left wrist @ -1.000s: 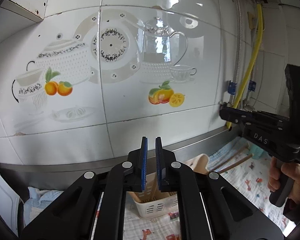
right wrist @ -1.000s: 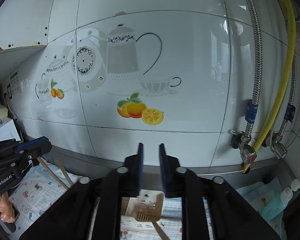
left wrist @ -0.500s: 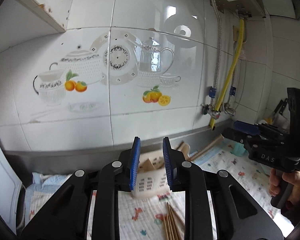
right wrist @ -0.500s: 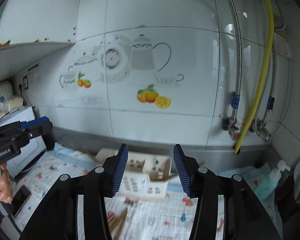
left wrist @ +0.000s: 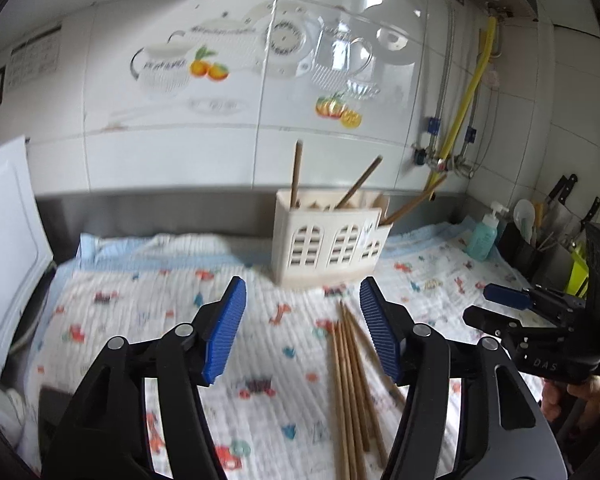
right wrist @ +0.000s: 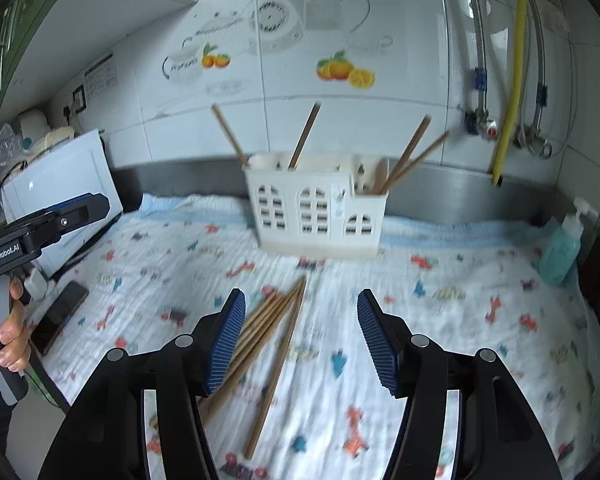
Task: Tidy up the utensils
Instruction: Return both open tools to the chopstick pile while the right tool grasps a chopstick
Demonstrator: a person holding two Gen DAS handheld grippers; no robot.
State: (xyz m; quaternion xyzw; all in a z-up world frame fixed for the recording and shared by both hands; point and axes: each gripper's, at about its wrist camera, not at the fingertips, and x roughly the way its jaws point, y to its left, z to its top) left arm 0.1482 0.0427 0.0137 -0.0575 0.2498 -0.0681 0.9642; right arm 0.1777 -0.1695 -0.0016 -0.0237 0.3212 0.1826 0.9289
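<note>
Tiled wall [right wrist: 400, 128] at back, printed with teapots and citrus fruit; a steel upstand runs along its foot.

Printed cloth [right wrist: 440, 320] covers the counter, white with small coloured animals, pale blue border at the wall side.

White board or panel [left wrist: 4, 240] stands at the far left edge of the counter.

Utensil holder [right wrist: 316, 216]: cream plastic, arched window cut-outs, upright on the cloth near the wall. Several wooden sticks lean out of its compartments at different angles; a pale spoon shape shows in the right-hand compartment, detail blurred.

Loose chopsticks [right wrist: 274, 328]: a bundle of wooden sticks lying flat on the cloth in front of the holder, tips pointing toward it, not touching it.

Left gripper [left wrist: 302, 328]: jaws parted and opening, nothing between the pads. Bundle [left wrist: 350, 384] lies on the cloth below, toward the right-hand finger, apart from both pads.

Right gripper [right wrist: 300, 332]: jaws parted and opening, nothing held. Bundle lies below, toward its left-hand finger; 1 stick lies a little apart toward the centre of the gap. No contact visible.

Each gripper appears at the edge of the other's view, with a hand [right wrist: 10, 332] on the handle.

Teal pump bottle [right wrist: 560, 244] at the right, well apart from the chopsticks.

Dark phone [right wrist: 58, 316] flat at the cloth's left edge.
</note>
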